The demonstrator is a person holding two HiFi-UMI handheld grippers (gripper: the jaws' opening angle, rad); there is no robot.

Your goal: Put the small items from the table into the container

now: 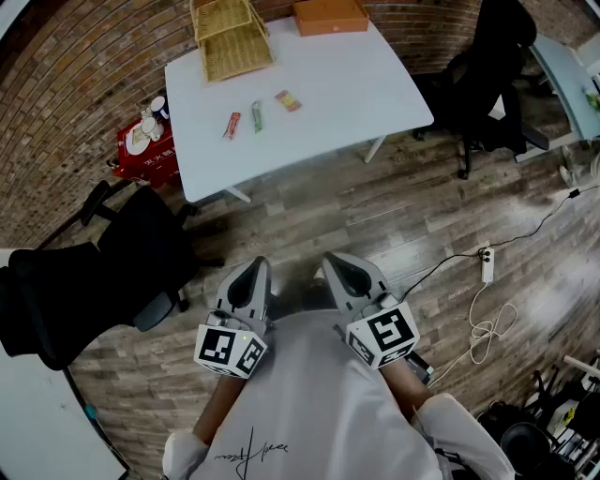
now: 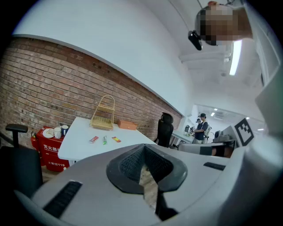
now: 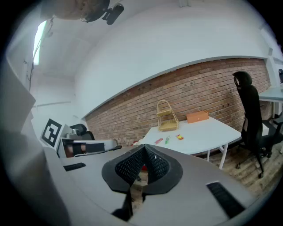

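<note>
Three small packets lie in a row on the white table [image 1: 356,94]: a red one [image 1: 232,124], a green one [image 1: 257,116] and a yellow-red one [image 1: 288,100]. A wire basket container [image 1: 230,37] stands at the table's far left. Both grippers are held close to the person's body, well short of the table. My left gripper [image 1: 259,266] is shut and empty. My right gripper [image 1: 330,262] is shut and empty too. The same packets [image 2: 104,139] and basket [image 2: 103,115] appear far off in the left gripper view, and the packets [image 3: 168,140] and basket [image 3: 166,116] likewise in the right gripper view.
An orange box [image 1: 329,15] sits at the table's far edge. A black office chair [image 1: 103,272] stands at the left, another [image 1: 487,75] at the table's right. A red crate with cups [image 1: 145,145] is beside the table. A cable and power strip [image 1: 486,267] lie on the floor.
</note>
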